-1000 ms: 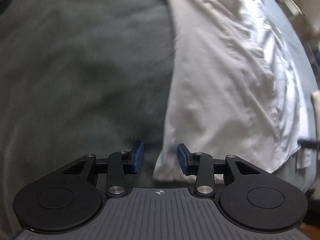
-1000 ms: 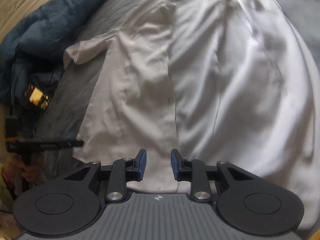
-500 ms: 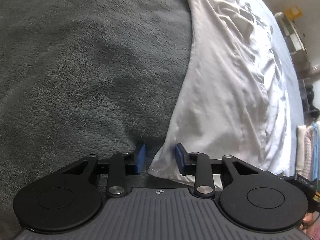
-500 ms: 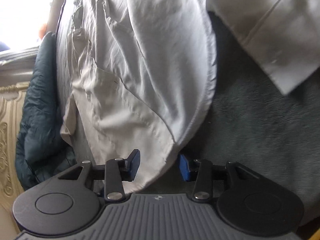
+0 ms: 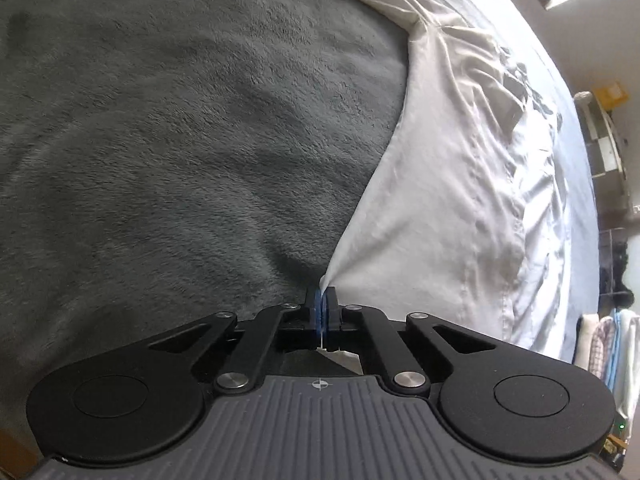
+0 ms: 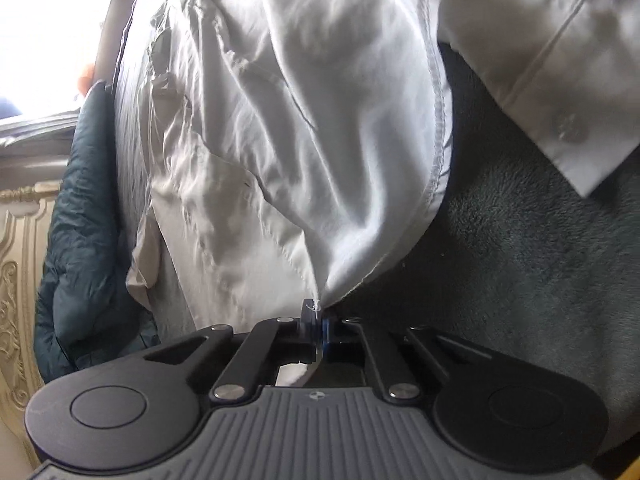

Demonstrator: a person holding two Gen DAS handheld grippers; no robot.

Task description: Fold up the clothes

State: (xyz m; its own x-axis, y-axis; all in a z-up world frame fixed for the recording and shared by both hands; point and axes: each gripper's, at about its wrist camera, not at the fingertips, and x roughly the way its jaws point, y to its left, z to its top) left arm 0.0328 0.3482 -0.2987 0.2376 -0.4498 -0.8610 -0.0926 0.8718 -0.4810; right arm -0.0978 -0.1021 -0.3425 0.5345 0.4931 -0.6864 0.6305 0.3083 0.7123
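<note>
Jaws gaping a moment ago, each hand-held gripper (left [image 5: 321, 300], right [image 6: 317, 314]) now pinches the white shirt's [image 5: 448, 200] corner.

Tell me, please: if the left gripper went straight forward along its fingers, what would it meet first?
Probably the white shirt itself: the left gripper is shut on its corner, with the grey blanket just beneath.

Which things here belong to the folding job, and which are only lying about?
Job:
white shirt
left gripper, shut on its corner
right gripper, shut on its hem

Lying about:
grey blanket
dark quilted cover
hanging clothes
</note>
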